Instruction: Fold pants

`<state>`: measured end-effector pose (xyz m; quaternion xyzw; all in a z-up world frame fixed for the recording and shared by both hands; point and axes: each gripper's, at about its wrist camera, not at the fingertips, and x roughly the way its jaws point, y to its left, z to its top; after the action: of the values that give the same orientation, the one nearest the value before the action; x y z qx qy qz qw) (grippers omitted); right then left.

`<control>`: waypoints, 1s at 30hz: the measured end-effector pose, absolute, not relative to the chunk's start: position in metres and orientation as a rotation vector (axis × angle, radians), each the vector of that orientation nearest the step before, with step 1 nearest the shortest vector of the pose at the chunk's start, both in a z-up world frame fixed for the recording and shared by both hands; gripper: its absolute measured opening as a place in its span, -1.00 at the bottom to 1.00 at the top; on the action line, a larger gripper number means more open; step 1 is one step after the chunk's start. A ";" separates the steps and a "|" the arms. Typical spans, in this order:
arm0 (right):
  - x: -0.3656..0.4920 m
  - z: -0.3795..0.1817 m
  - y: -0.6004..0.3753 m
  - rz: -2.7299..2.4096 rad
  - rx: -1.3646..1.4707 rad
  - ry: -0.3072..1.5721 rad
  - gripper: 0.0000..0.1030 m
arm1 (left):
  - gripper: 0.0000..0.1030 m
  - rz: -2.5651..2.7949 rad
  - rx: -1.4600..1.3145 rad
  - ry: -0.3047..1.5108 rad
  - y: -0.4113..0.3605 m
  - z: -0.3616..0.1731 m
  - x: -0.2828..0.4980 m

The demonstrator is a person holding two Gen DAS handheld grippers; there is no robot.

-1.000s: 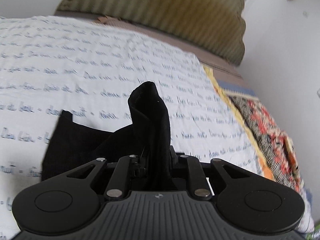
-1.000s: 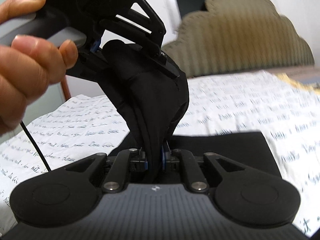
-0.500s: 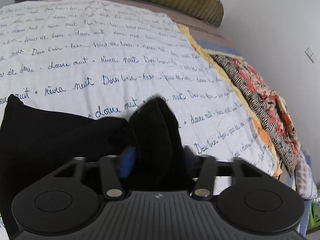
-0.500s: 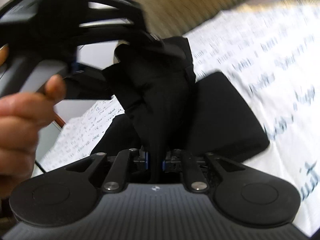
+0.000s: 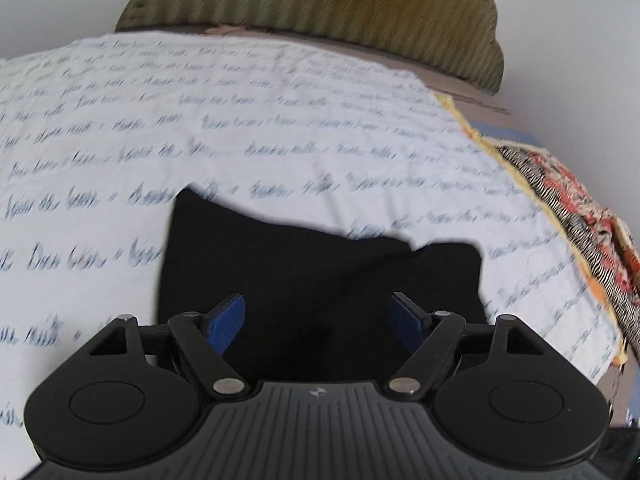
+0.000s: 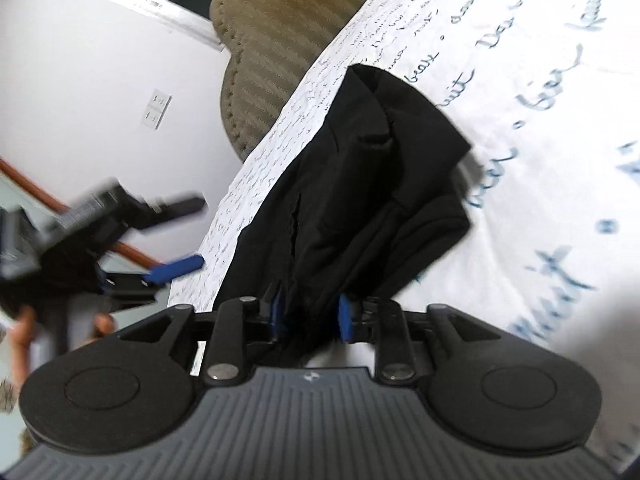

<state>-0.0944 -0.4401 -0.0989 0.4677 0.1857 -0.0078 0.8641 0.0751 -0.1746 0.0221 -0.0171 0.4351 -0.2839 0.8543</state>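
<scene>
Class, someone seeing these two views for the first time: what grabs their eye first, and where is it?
The black pants lie folded on the white bedspread with blue handwriting. The left gripper is opening wide above them, clear of the cloth. Black fabric sits between the right gripper pads as it opens.

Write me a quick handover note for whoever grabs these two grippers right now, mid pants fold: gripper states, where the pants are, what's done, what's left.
Left gripper: jaws opening wide, nothing pinched; the black pants lie beneath and ahead of it.
Right gripper: jaws opening, a bunch of the pants sits between the blue pads.
Pants: folded into a compact stack on the white script-print bedspread, near its front edge, headboard beyond.
Done: a fold appears laid down; the left side is let go.
Left: free the right gripper from the cloth, then probably smooth the rumpled top layer and check that the edges line up.
</scene>
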 end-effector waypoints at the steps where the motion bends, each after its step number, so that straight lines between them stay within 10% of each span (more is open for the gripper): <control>1: -0.104 -0.093 -0.440 -0.028 0.939 0.395 -0.41 | 0.53 -0.596 -0.028 0.922 -0.169 0.017 0.072; 7: -0.145 -0.042 -0.432 -0.272 0.574 0.341 -0.33 | 0.53 -0.626 0.075 0.944 -0.169 -0.013 0.048; 17: -0.111 -0.055 -0.456 -0.247 0.731 0.344 -0.25 | 0.53 -0.661 0.184 0.870 -0.180 -0.007 0.028; 19: -0.107 -0.059 -0.463 -0.229 0.798 0.321 -0.77 | 0.53 -0.654 0.164 0.881 -0.179 -0.008 0.032; 30: -0.120 -0.072 -0.474 -0.314 0.821 0.373 -0.82 | 0.53 -0.615 0.188 0.886 -0.179 -0.013 0.042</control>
<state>-0.1200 -0.4736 -0.0715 0.3950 0.1794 -0.1511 0.8882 0.0422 -0.1785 -0.0127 0.0894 0.4211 -0.2924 0.8539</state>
